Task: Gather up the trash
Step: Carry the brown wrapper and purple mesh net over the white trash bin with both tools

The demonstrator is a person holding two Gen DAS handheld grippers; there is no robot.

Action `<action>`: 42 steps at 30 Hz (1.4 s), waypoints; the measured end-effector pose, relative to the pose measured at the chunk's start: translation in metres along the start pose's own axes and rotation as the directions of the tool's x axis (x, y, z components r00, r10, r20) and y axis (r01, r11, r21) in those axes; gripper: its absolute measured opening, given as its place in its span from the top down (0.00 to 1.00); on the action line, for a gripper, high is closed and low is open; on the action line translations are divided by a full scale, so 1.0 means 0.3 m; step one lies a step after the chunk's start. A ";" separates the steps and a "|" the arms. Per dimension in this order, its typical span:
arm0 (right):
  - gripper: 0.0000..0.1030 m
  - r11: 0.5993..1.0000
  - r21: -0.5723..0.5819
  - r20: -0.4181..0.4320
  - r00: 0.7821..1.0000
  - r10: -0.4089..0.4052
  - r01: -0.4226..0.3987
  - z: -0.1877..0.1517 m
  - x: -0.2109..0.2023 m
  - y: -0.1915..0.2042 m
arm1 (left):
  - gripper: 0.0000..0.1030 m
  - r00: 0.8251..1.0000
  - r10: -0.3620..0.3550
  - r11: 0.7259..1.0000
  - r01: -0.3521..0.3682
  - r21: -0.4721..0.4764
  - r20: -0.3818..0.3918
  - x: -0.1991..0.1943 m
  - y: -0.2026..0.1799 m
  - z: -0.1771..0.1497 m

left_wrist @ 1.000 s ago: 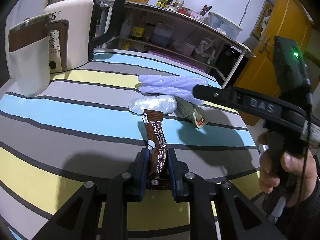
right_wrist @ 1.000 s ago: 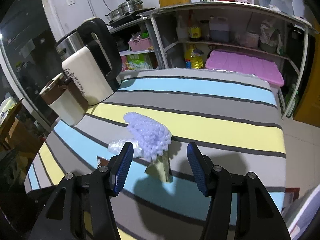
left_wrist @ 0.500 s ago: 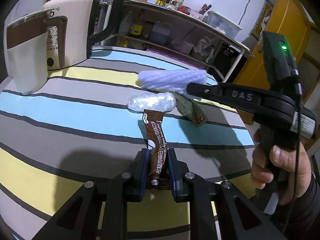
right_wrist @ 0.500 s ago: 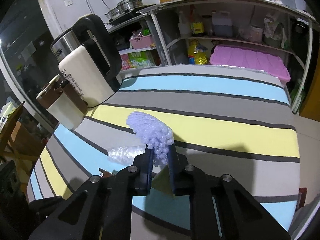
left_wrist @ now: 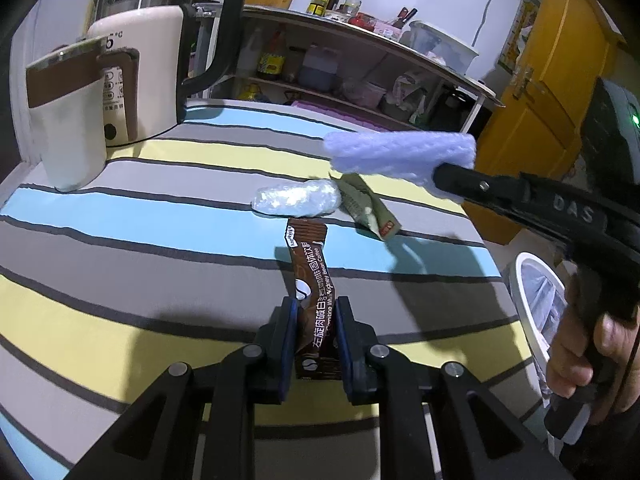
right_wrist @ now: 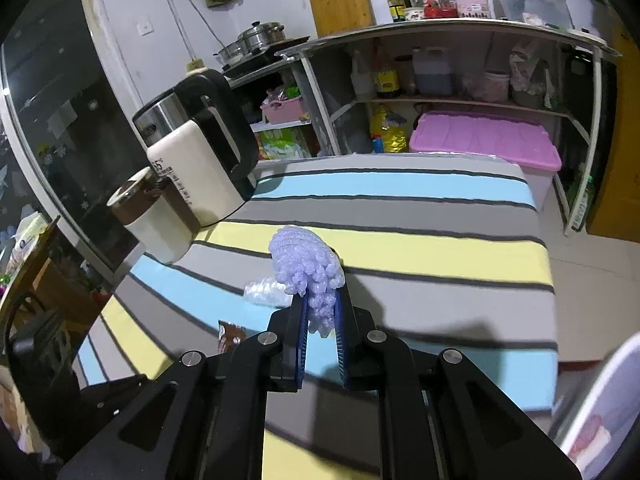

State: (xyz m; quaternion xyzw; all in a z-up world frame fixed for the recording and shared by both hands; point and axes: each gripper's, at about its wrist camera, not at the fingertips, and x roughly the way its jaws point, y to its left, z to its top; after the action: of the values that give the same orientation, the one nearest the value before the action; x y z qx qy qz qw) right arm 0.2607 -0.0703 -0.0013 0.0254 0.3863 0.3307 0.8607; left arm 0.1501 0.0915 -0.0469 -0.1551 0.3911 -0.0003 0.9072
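My left gripper [left_wrist: 316, 312] is shut on a brown coffee sachet [left_wrist: 310, 268] whose far end rests on the striped tablecloth [left_wrist: 140, 240]. Above the table my right gripper [right_wrist: 320, 312] is shut on a lilac foam net [right_wrist: 306, 268], lifted clear of the cloth; from the left wrist view that foam net [left_wrist: 400, 152] hangs in the air at the tip of the right gripper [left_wrist: 444, 180]. A crumpled clear plastic wrap [left_wrist: 296, 200] and a green packet [left_wrist: 368, 210] lie on the cloth beyond the sachet.
A cream kettle [left_wrist: 148, 72] and a white-and-brown mug [left_wrist: 66, 116] stand at the table's far left. A white bin [left_wrist: 536, 304] with a liner sits off the table's right edge. Shelves [right_wrist: 460, 92] with bottles and a pink box line the back wall.
My right gripper closed on the lilac foam net and raised it off the table, uncovering the green packet. The left gripper kept still with the sachet.
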 end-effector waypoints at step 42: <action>0.88 0.973 0.198 0.141 0.979 -0.149 0.119 -0.407 -0.614 -0.150 | 0.81 0.991 -0.128 0.961 0.115 0.250 0.036 -0.236 -0.455 -0.166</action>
State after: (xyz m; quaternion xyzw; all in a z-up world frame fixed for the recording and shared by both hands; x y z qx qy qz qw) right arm 0.1133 -0.2397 0.0191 0.1059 0.3487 0.2308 0.9022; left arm 0.0821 -0.0437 0.0097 -0.0645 0.3542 -0.1006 0.9275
